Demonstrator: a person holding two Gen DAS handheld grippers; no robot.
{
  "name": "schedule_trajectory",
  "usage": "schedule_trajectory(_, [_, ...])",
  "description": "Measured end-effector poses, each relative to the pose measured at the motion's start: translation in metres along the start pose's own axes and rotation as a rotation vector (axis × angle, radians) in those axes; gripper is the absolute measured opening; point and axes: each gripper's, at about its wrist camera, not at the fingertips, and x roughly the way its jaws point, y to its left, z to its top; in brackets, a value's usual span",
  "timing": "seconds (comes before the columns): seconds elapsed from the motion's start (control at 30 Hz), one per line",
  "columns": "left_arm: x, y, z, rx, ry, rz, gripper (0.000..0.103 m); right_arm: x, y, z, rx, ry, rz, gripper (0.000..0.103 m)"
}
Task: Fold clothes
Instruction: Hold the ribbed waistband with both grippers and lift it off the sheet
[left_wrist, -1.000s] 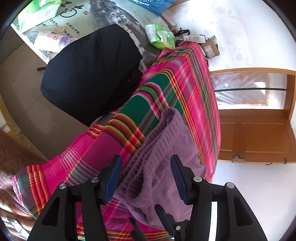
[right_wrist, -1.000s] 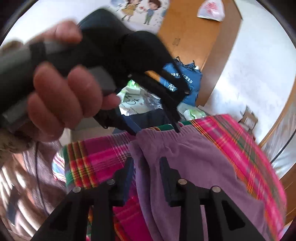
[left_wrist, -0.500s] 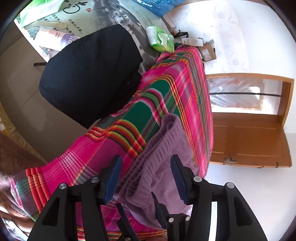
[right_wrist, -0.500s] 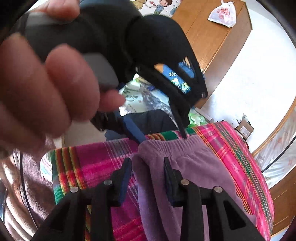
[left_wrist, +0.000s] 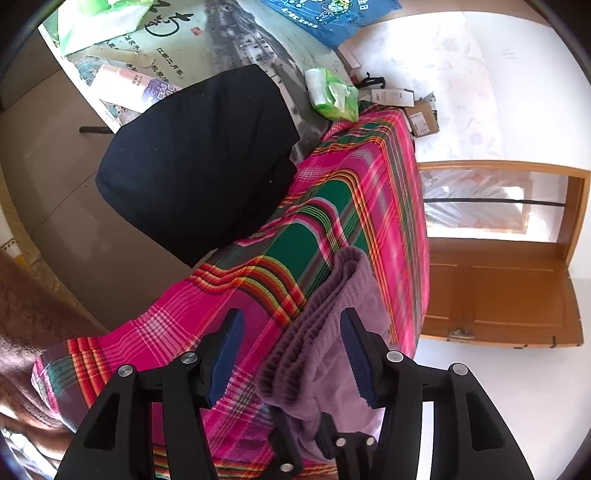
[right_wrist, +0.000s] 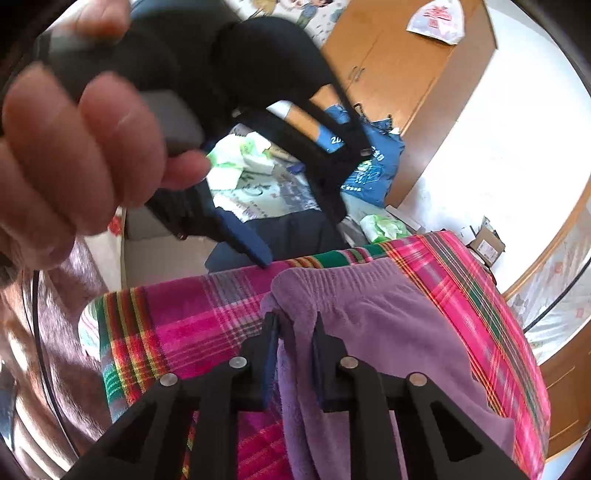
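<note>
A purple ribbed garment (left_wrist: 332, 332) lies on a pink, green and orange plaid cloth (left_wrist: 303, 236); it also shows in the right wrist view (right_wrist: 388, 332). My left gripper (left_wrist: 291, 354) is open, its blue-padded fingers (left_wrist: 223, 362) standing either side of the garment's ribbed edge. My right gripper (right_wrist: 293, 362) is shut on a corner of the purple garment near its waistband. The left gripper and the hand holding it (right_wrist: 74, 147) fill the upper left of the right wrist view, just above the plaid cloth (right_wrist: 192, 314).
A folded black garment (left_wrist: 199, 158) lies beyond the plaid cloth. Past it are a printed poster (left_wrist: 229, 40), green tissue packs (left_wrist: 332, 96), a blue bag (left_wrist: 328, 14) and small boxes (left_wrist: 421, 118). A wooden door (left_wrist: 509, 295) stands right.
The left gripper has drawn back slightly and sits left of the garment's edge, still open. The right gripper has closed tighter on the garment corner.
</note>
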Motion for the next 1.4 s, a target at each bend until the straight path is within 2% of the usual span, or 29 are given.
schedule_trajectory(0.13, [0.005, -0.003, -0.002, 0.012, 0.026, -0.005, 0.056, -0.015, -0.012, -0.005, 0.057, -0.057, 0.009, 0.014])
schedule_trajectory(0.4, [0.028, -0.022, -0.010, 0.061, 0.141, -0.065, 0.057, -0.045, -0.037, -0.013, 0.167, -0.129, 0.009, 0.014])
schedule_trajectory(0.53, [0.030, -0.022, -0.008, 0.029, 0.143, -0.159, 0.057, -0.046, -0.040, -0.017, 0.167, -0.116, 0.024, 0.014])
schedule_trajectory(0.97, [0.050, -0.019, -0.011, -0.010, 0.204, -0.231, 0.060, -0.043, -0.048, -0.021, 0.179, -0.123, 0.052, 0.014])
schedule_trajectory(1.3, [0.067, -0.032, -0.002, -0.026, 0.209, -0.201, 0.058, -0.048, -0.051, -0.023, 0.187, -0.127, 0.061, 0.014])
schedule_trajectory(1.4, [0.071, -0.039, 0.003, -0.002, 0.213, -0.177, 0.051, -0.047, -0.051, -0.024, 0.190, -0.124, 0.064, 0.014])
